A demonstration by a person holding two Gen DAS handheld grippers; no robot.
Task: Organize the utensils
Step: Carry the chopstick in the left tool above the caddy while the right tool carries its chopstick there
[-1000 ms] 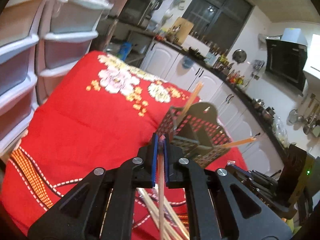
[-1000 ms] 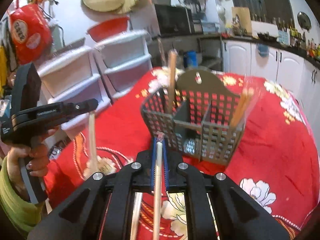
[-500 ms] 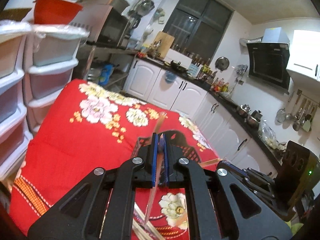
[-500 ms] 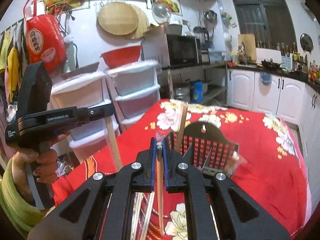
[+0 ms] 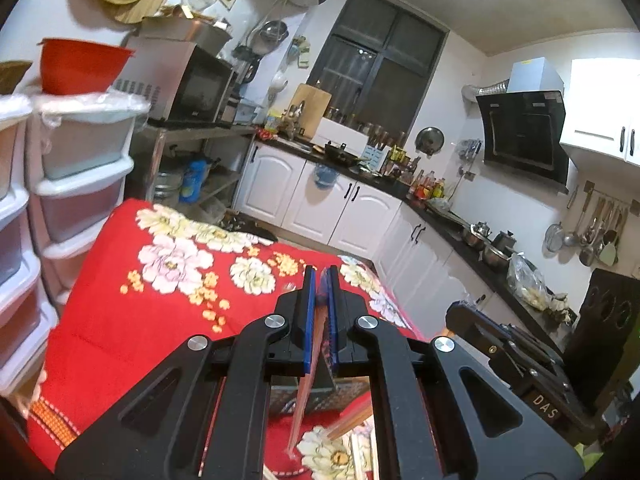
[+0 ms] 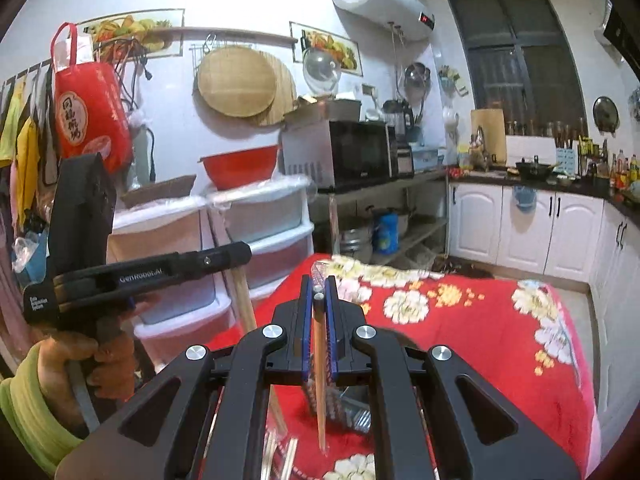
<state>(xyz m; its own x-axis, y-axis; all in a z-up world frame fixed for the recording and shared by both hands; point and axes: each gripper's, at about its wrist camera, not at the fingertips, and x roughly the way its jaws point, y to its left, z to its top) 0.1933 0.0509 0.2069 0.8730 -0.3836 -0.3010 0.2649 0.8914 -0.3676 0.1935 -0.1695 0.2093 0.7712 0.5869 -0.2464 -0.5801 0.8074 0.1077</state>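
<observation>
left gripper and right gripper each clamp 1 chopstick above the red tablecloth.

Ahead of you the red floral worktop lies bare and open. The stacked plastic drawers wall off its left edge, and white cabinets stand beyond.

Both tools (each gripping a chopstick) have risen above the basket.

Both wrist views look slightly downward, sharing the red tablecloth and kitchen.
</observation>
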